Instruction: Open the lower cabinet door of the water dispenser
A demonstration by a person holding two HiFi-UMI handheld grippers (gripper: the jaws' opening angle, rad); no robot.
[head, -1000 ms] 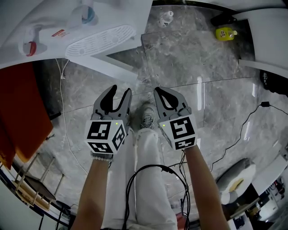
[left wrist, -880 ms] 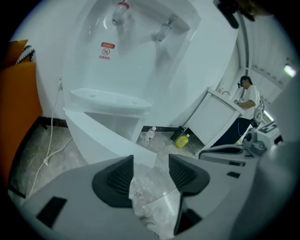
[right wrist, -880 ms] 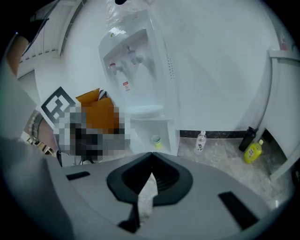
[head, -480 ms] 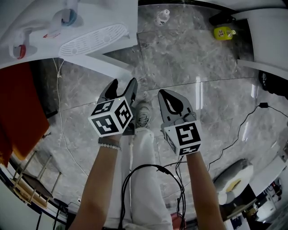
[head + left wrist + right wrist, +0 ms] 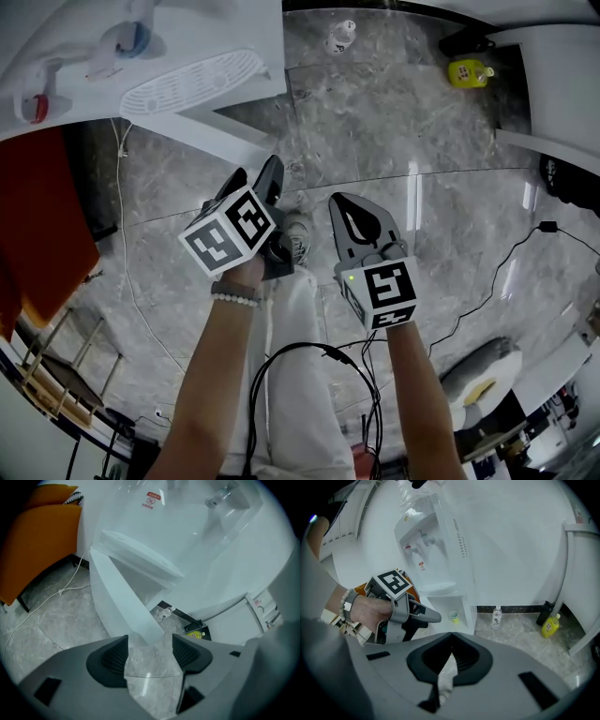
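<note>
The white water dispenser (image 5: 141,56) stands at the head view's top left, with its red and blue taps above a slotted drip tray. In the right gripper view its lower compartment (image 5: 451,609) shows its inside, with a small cup (image 5: 453,616) in it. A white door panel (image 5: 123,603) juts out below the tray. My left gripper (image 5: 256,173) hovers just short of that panel (image 5: 202,129). Its jaws have just been opening and stand open (image 5: 150,644) with nothing between them. My right gripper (image 5: 342,206) hangs beside it, shut and empty (image 5: 451,639).
A yellow bottle (image 5: 471,69), a clear bottle (image 5: 342,36) and a dark bottle (image 5: 544,612) stand along the wall's base. An orange chair (image 5: 37,234) is at the left. Cables (image 5: 497,281) trail over the marble floor. My leg and shoe (image 5: 298,239) are below the grippers.
The left gripper rolled about its own axis, opened its jaws wider and shifted toward the dispenser. The right gripper slid a little toward the lower right.
</note>
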